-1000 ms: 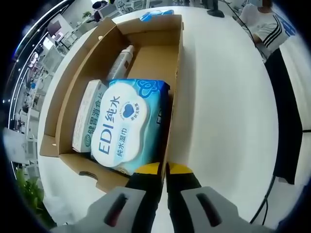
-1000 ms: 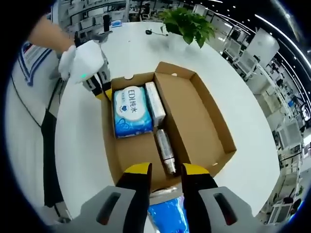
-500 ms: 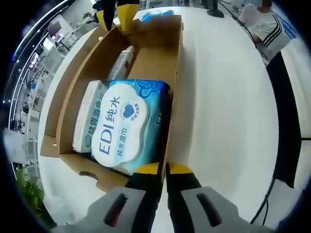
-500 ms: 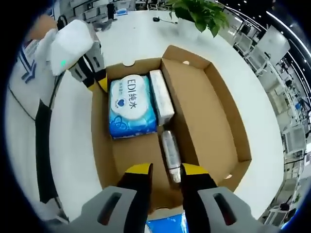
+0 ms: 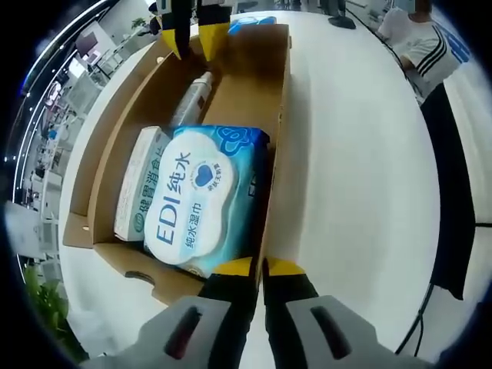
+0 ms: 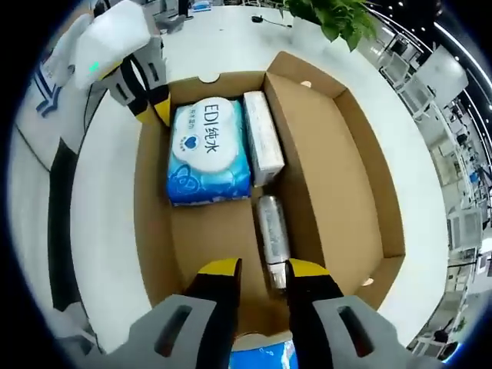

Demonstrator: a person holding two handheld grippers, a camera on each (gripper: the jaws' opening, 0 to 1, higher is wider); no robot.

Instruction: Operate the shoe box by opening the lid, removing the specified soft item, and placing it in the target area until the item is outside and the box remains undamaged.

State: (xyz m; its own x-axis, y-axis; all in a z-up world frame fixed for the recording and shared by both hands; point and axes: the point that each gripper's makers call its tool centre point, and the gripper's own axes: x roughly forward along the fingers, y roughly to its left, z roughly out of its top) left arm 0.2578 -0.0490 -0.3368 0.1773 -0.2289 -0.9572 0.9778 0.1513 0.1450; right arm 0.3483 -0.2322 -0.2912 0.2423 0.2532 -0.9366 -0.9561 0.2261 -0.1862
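The shoe box [image 6: 154, 231] stood open on the white worktop [image 6: 100, 200], its lid folded out flat beside it. In the right gripper view the right claw [image 6: 257, 270] hung over the near end of the box, its yellow-tipped jaws set a narrow gap apart with nothing between them. Just ahead of its right jaw lay a silvery bottle [image 6: 271, 234], lengthwise along the floor of the box. Beyond the bottle, at the far end, sat the soft item, a blue pack of wet wipes [image 6: 207, 150], with a slim white carton [image 6: 264, 140] touching its right side. The left claw [image 6: 150, 104] showed at the far left corner of the box, yellow tips at the cardboard wall next to the wipes.

In the left gripper view the left claw [image 5: 260, 267] sat at the near edge of the shoe box [image 5: 277, 100], jaws nearly closed, with only a dark slit between them; the box wall ran straight toward that slit, but I could not tell whether they pinched it. The wet wipes [image 5: 204, 200] lay directly in front, inside the box, the white carton [image 5: 138, 184] to their left and the bottle [image 5: 192, 96] further ahead. The right claw [image 5: 196, 29] appeared over the far end. A person in a striped top [image 5: 419, 42] stood off to the right.
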